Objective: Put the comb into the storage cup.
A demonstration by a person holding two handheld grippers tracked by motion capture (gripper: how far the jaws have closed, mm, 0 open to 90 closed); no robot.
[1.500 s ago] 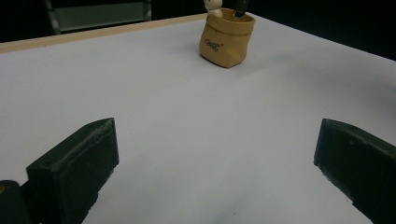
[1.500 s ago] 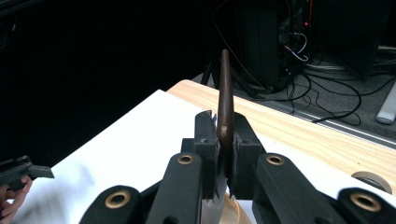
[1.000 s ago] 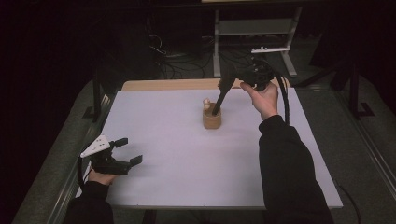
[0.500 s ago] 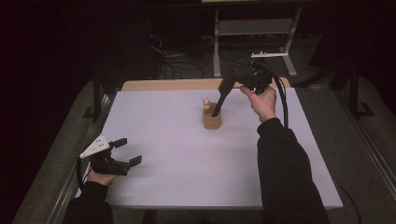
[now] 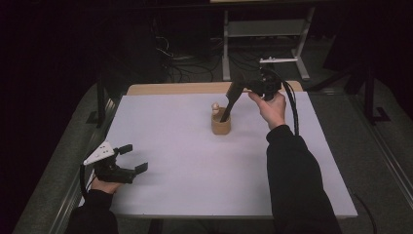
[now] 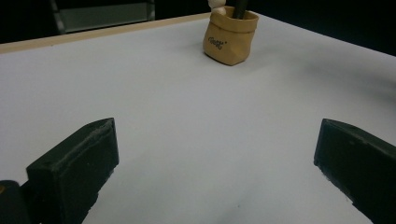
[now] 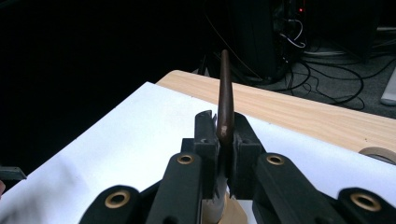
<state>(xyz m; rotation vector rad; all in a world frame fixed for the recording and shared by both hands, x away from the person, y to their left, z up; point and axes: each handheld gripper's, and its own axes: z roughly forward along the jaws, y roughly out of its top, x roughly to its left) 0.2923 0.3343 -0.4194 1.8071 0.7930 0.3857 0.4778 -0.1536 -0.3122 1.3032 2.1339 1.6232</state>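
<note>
A tan pouch-shaped holder (image 5: pixel 220 126) (image 6: pixel 231 39) stands near the far middle of the white table (image 5: pixel 195 165). A dark brown slim utensil (image 7: pixel 225 93) (image 6: pixel 240 7) reaches down into it, beside a cream-coloured piece (image 5: pixel 215 106). My right gripper (image 5: pixel 231 99) (image 7: pixel 225 126) slants down over the holder, shut on the utensil, and the holder's rim (image 7: pixel 233 212) peeks out below its jaws. My left gripper (image 5: pixel 134 158) (image 6: pixel 215 154) rests at the near left of the table, open, with only bare tabletop between its fingers.
A wooden strip (image 5: pixel 180 88) (image 7: pixel 299 112) runs along the table's far edge. Behind it the dark floor holds cables (image 5: pixel 170 58) and a metal stand (image 5: pixel 265 31). A roll of tape (image 7: pixel 379 154) lies at the right on the wood.
My right hand has shifted slightly lower and nearer over the holder, still clamped on the utensil. The left gripper has stayed put.
</note>
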